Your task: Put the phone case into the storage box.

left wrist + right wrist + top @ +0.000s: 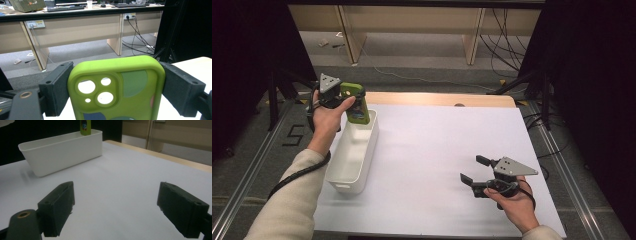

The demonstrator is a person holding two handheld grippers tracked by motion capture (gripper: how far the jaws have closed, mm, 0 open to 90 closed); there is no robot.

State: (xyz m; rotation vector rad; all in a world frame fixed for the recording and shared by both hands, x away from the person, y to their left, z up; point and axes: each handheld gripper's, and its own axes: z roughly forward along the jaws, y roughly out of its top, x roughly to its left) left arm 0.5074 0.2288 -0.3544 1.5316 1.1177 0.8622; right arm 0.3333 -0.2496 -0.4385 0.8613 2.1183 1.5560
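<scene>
black jaws of the left gripper (116, 92) clamp the lime-green rubbery phone case (117, 90) by its long edges, holding it upright over the far end of the long white plastic bin (362, 150), likely so it drops in cleanly. right gripper (473, 171) rests released, empty, low over the white tabletop (437, 150), well apart.

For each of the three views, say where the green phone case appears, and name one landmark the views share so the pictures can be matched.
High view: green phone case upper left, clamped in the left gripper over the far end of the white bin.
Left gripper view: it sits centre bottom, between the black jaws, camera cut-outs showing.
Right gripper view: its lower end shows at the top edge, above the bin's far end.
Shared landmark: the white bin, in the high and right gripper views.
</scene>
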